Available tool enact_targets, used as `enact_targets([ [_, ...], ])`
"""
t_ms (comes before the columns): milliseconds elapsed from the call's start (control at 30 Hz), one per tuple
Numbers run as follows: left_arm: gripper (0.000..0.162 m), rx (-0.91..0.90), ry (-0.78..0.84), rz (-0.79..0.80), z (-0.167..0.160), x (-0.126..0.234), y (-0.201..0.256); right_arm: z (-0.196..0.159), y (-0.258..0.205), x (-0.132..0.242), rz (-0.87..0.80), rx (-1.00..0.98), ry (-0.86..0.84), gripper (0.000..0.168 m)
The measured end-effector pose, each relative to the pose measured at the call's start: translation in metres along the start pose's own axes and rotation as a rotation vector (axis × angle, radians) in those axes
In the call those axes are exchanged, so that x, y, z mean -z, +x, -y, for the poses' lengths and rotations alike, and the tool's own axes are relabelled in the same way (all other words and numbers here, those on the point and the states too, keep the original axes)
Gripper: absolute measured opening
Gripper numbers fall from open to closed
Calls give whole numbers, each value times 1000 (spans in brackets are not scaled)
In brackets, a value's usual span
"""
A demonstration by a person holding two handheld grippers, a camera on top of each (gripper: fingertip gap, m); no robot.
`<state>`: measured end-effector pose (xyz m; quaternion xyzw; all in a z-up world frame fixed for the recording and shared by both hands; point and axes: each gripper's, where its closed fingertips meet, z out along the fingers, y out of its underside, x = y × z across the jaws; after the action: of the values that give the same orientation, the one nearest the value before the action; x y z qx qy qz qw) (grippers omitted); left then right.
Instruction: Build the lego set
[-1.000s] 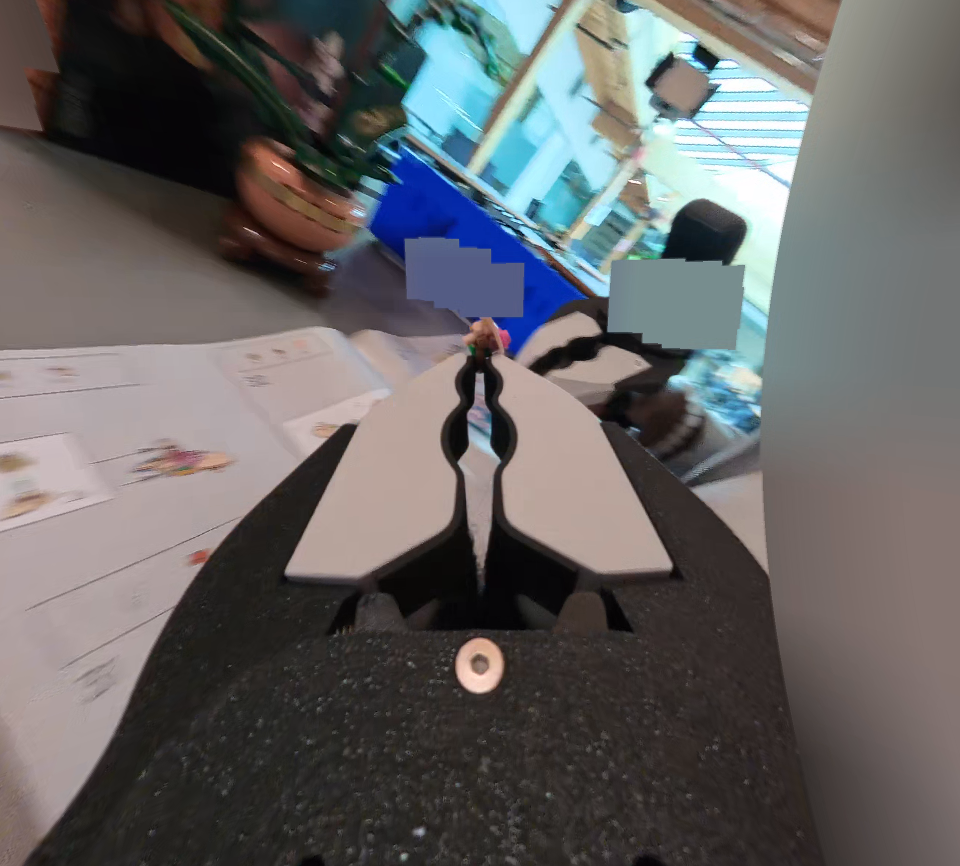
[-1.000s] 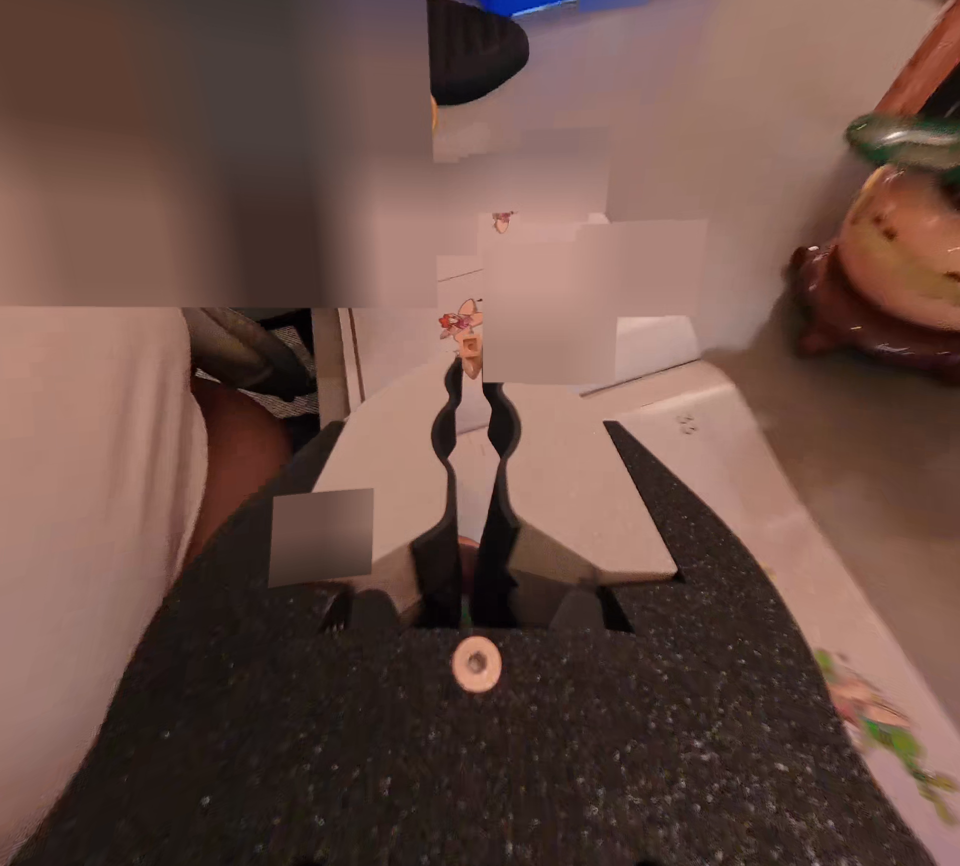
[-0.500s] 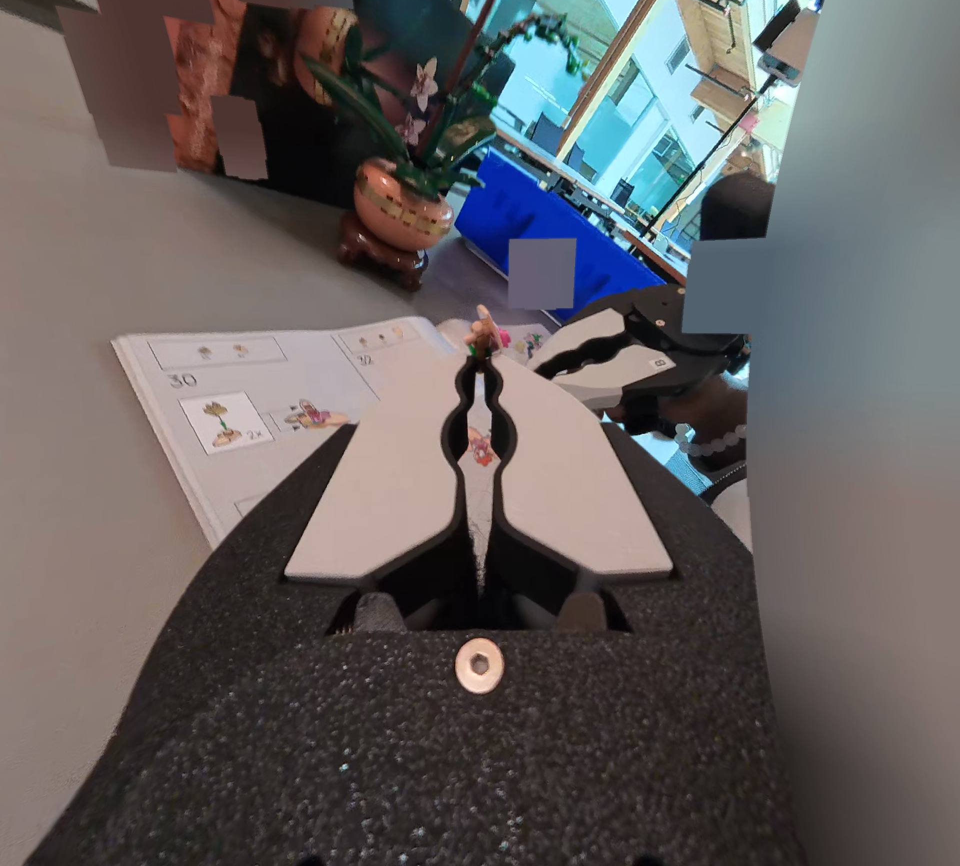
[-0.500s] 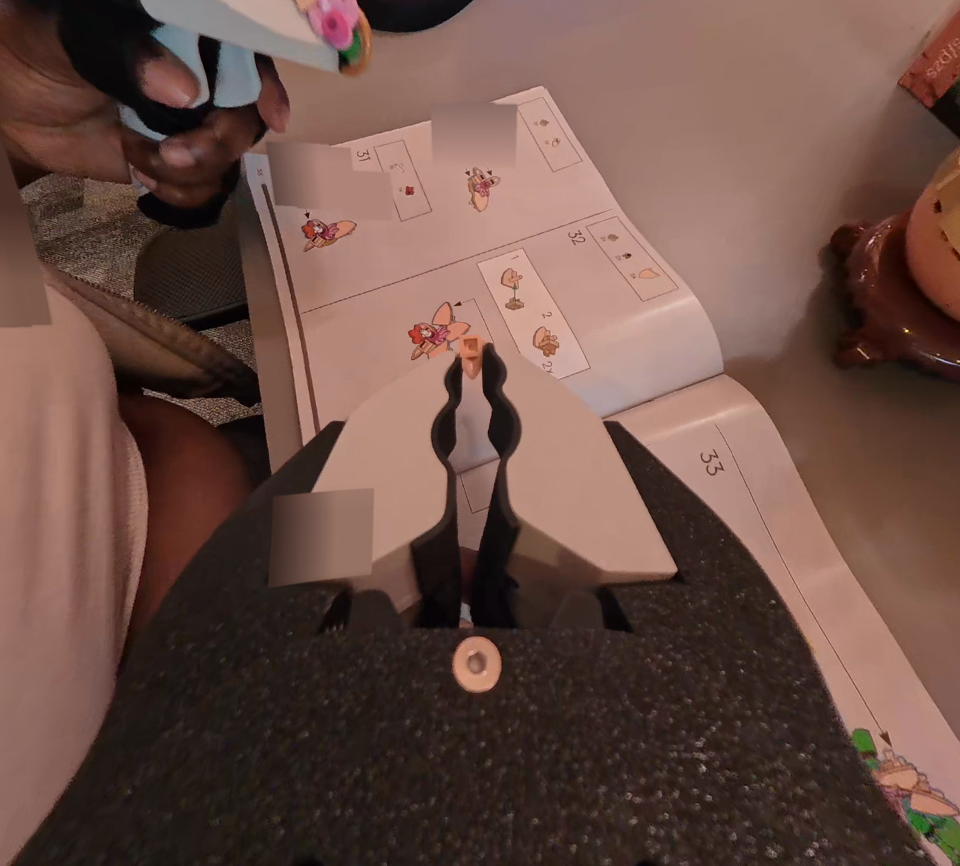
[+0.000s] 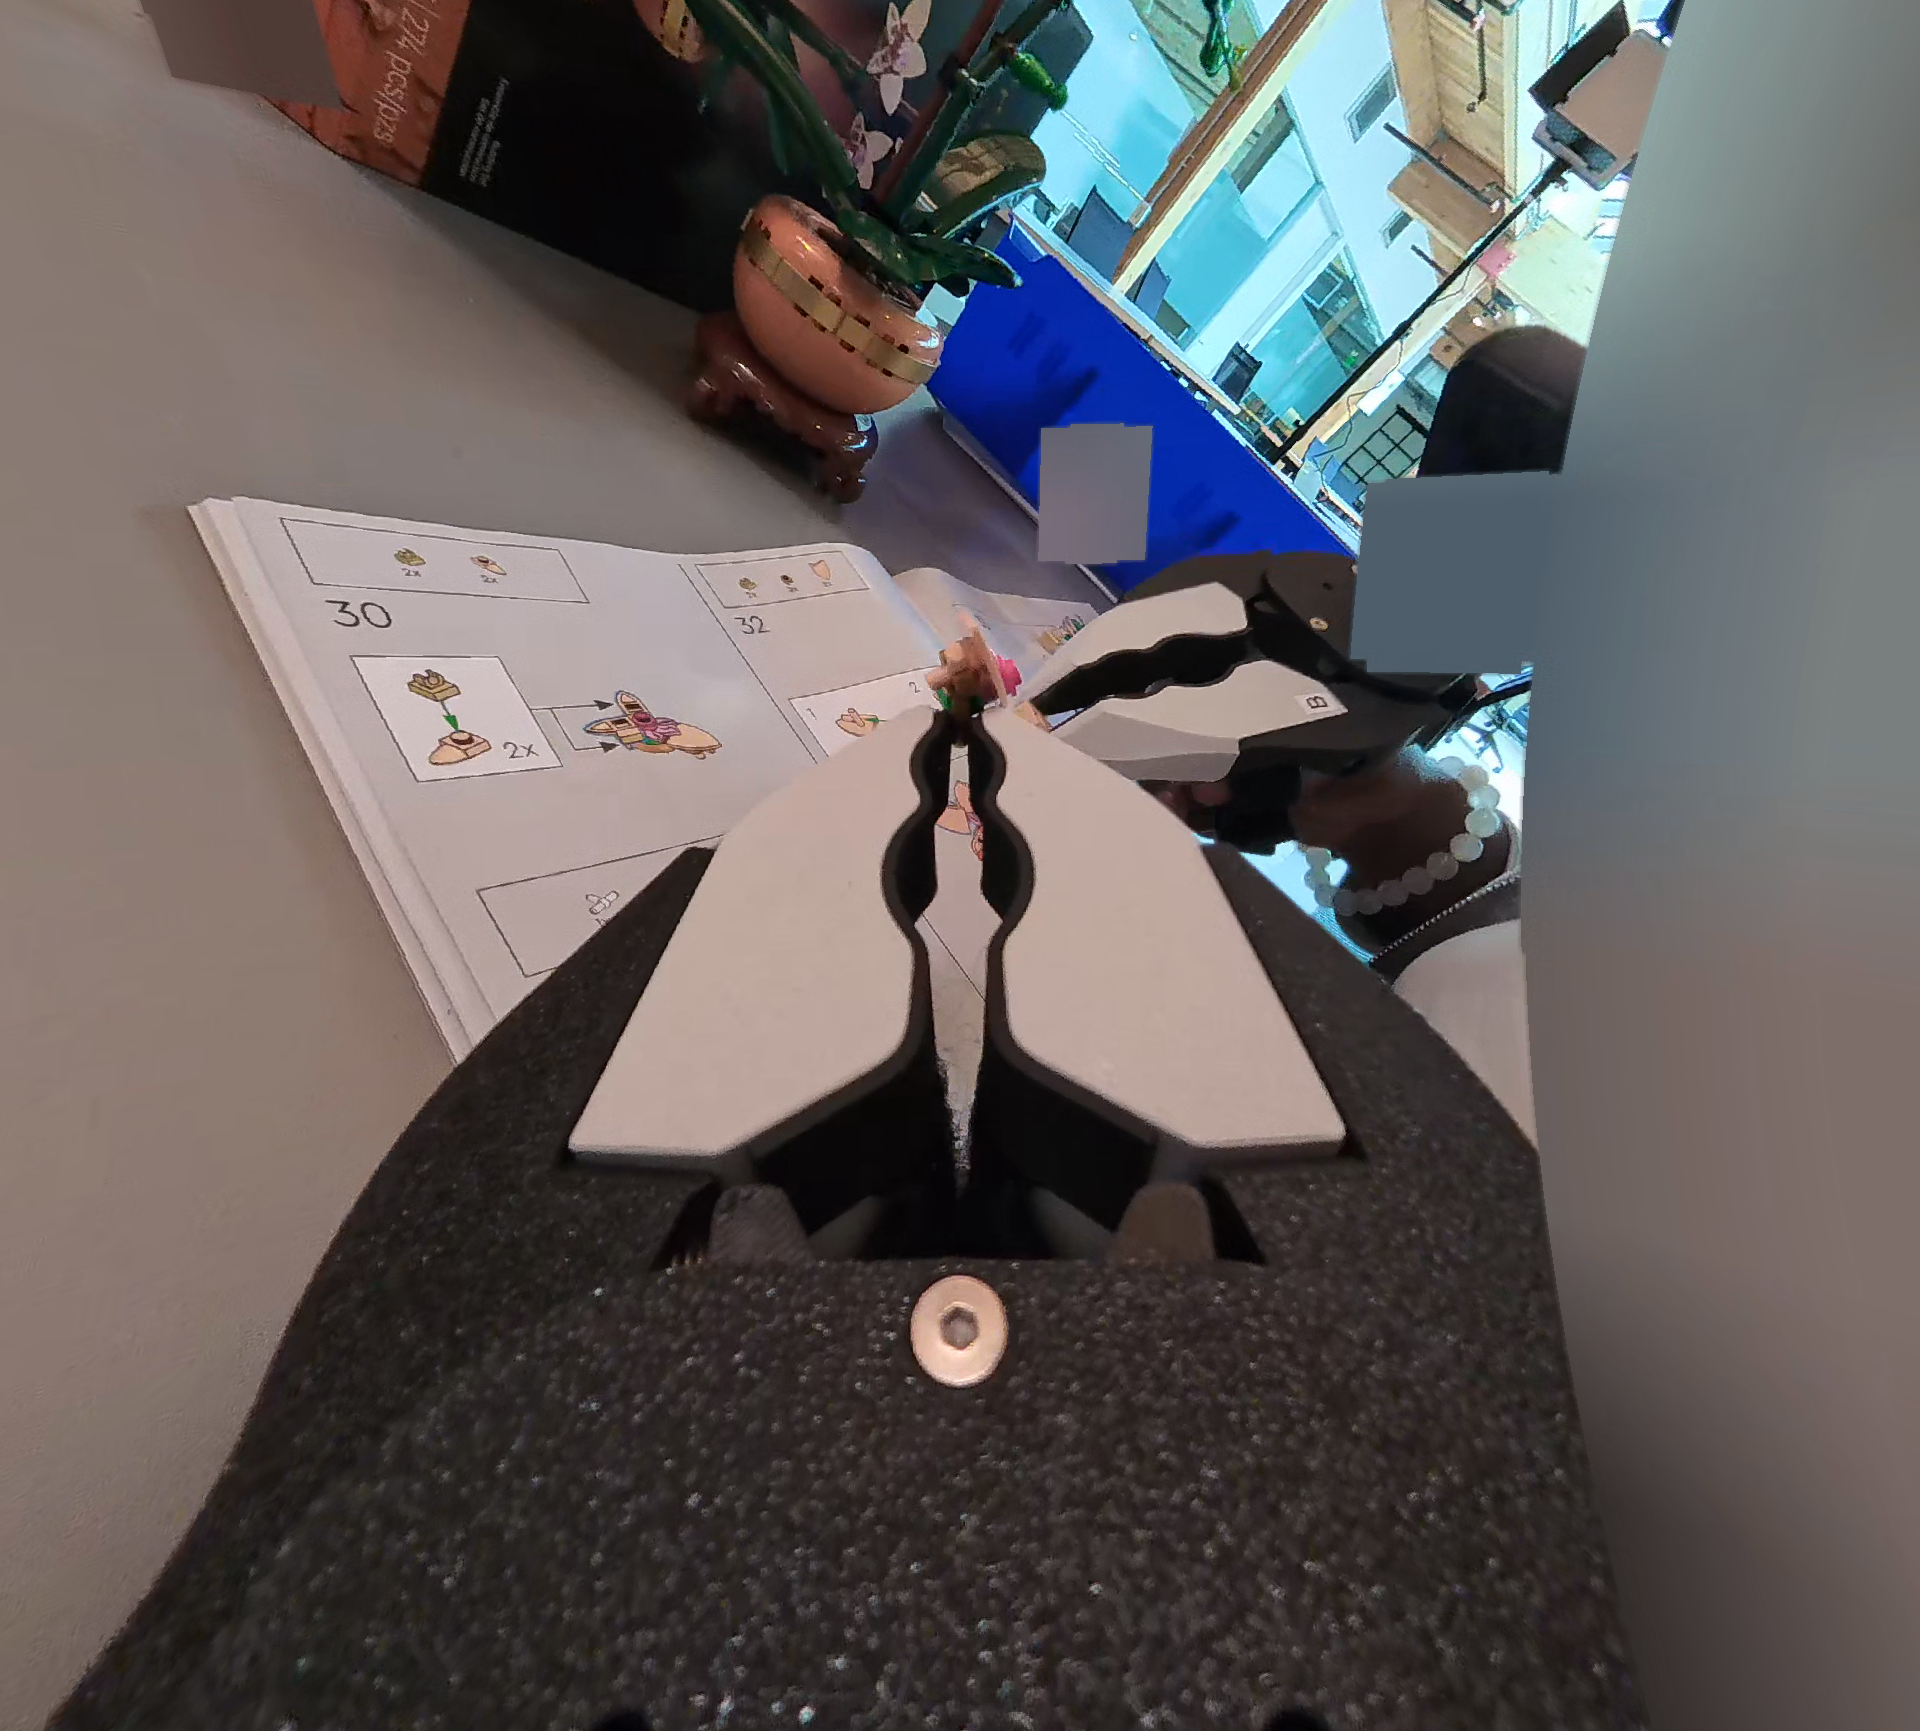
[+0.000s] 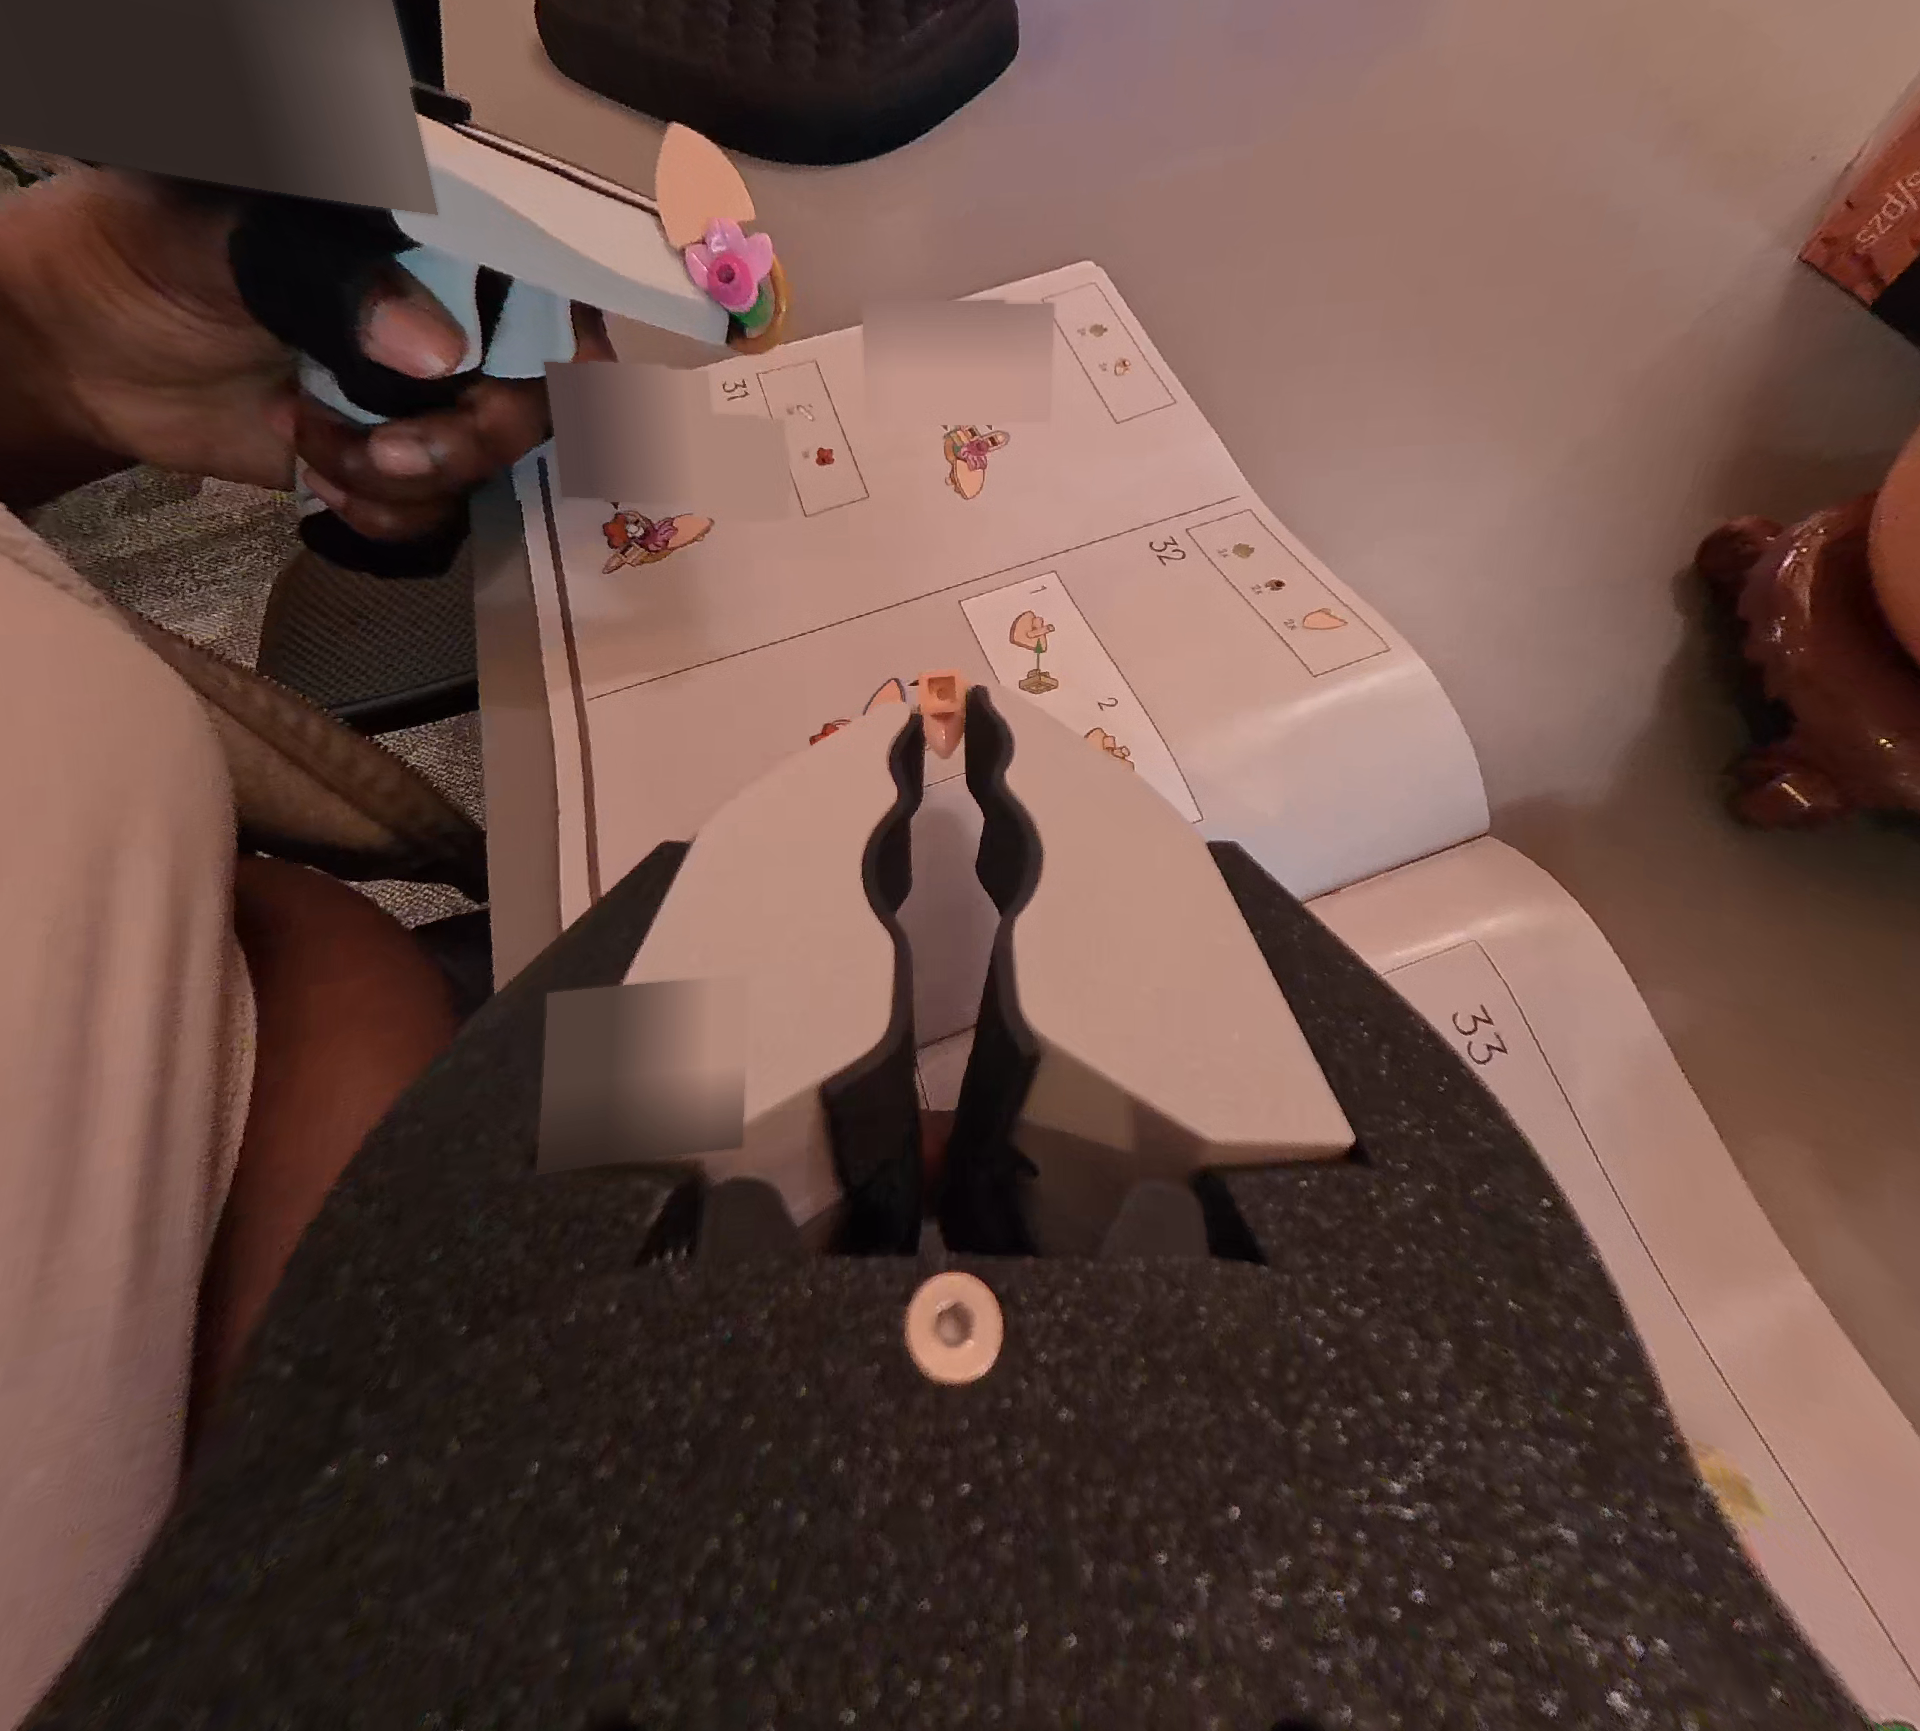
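Note:
My left gripper (image 5: 958, 717) is shut on a small flower assembly (image 5: 975, 669) with a tan petal, a pink blossom and a green stem, held above the open instruction booklet (image 5: 540, 694). The same assembly (image 6: 727, 268) shows at the left gripper's tip in the right wrist view. My right gripper (image 6: 943, 713) is shut on a small tan petal piece (image 6: 941, 711), also above the booklet (image 6: 1195, 538). In the left wrist view the right gripper (image 5: 1049, 705) is just right of the flower assembly, tips close to it.
A built orchid in a pink pot (image 5: 831, 331) stands on a brown base beyond the booklet, before the set's box (image 5: 499, 19). A blue bin (image 5: 1091, 393) is at the back. A black padded armrest (image 6: 774, 19) lies past the booklet. The table (image 6: 1455, 227) is grey. Across from one pair of fingers to the other is roughly 8 cm.
Both views have steadied and tilted down toward the booklet. The left gripper with the flower assembly has come lower and nearer the right gripper. Both grips are unchanged.

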<state>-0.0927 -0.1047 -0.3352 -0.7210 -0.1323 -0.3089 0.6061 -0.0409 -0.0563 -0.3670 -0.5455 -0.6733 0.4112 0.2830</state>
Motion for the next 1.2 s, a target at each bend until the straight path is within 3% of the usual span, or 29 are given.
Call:
enact_targets([
  [633, 2, 60, -26, 9, 0, -3, -3, 4, 3, 4, -47, 12, 50, 8],
  [1200, 2, -67, -48, -86, 19, -29, 52, 7, 5, 7, -60, 2, 78, 7],
])
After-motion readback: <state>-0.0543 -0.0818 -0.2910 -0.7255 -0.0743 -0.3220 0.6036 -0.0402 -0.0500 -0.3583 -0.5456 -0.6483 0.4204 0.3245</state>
